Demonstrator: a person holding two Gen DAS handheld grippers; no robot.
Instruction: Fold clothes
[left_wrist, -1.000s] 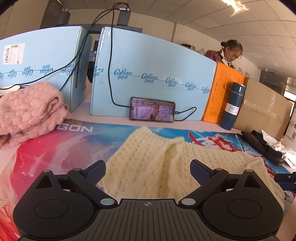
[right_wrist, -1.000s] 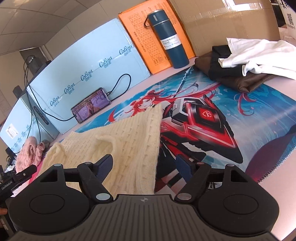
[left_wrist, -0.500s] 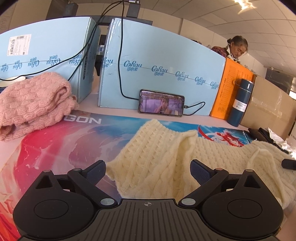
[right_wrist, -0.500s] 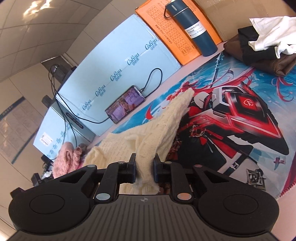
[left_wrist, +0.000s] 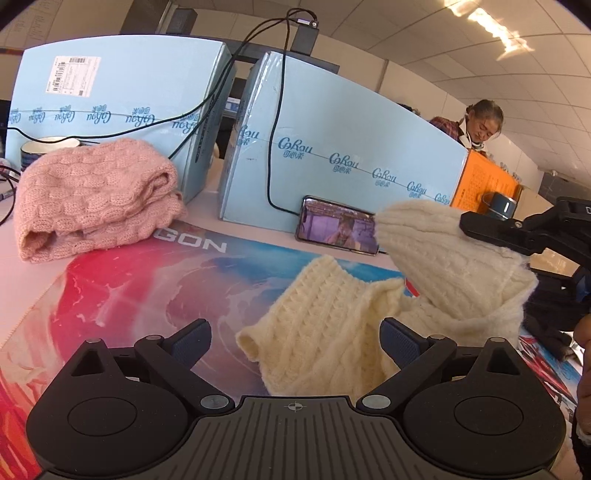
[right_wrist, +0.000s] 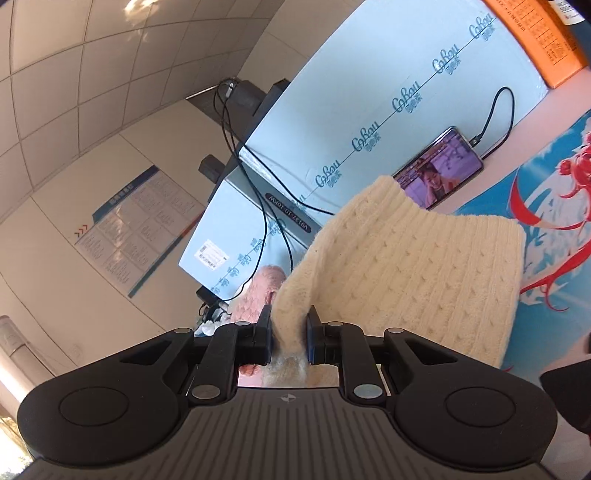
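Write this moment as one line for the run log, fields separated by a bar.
phase: folding | right gripper: shut on cream sweater, edge lifted off mat | left gripper: open, empty | pink sweater: folded, aside

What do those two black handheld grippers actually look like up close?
Both are matte black plastic. The left gripper has a ribbed body with a small crosshair mark, round discs on either side, silver pivot pins on angled link arms, and blue textured finger pads. The right gripper looks the same.

left tool (left_wrist: 295, 341): jaws spread wide, holding nothing | right tool (right_wrist: 289, 334): jaws clamped on cloth, raised
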